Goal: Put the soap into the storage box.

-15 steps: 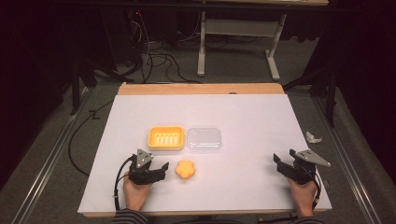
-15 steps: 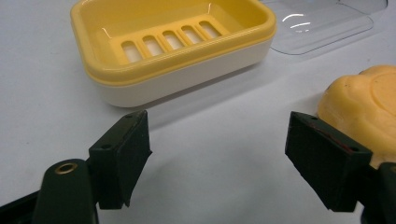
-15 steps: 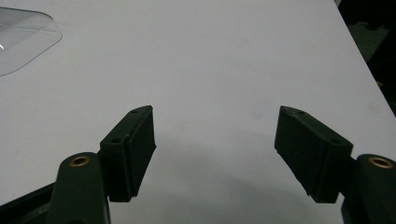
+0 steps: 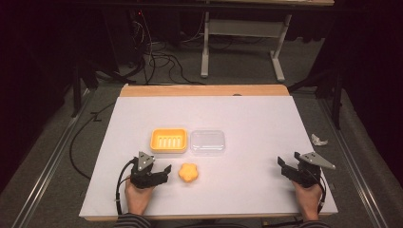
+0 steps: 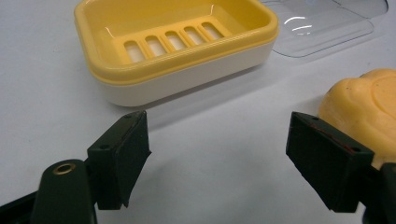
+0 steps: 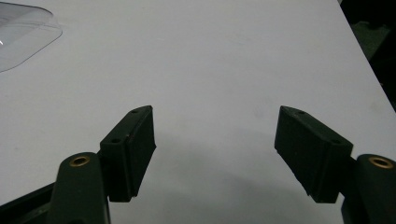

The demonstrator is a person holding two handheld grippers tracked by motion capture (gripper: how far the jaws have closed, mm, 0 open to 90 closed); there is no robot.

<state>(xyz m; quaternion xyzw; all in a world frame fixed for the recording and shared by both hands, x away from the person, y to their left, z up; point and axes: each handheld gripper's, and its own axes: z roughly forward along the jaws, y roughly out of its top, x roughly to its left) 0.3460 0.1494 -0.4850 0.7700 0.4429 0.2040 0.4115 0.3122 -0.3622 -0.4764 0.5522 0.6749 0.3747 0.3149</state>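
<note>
The left gripper, jaws apart, sits just beside the soap, near the yellow dish and clear lid. The right gripper rests well apart, jaws spread.

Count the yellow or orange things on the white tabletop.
2. The yellow soap dish sits mid-table, directly left of the clear lid. The orange flower-shaped soap lies nearer the person, just right of the left gripper. Nothing seems hidden.

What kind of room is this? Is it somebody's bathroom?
Probably not; it looks like a lab or workshop. The soap dish and soap sit on a white work table, with loose cables and a metal stand behind.
</note>
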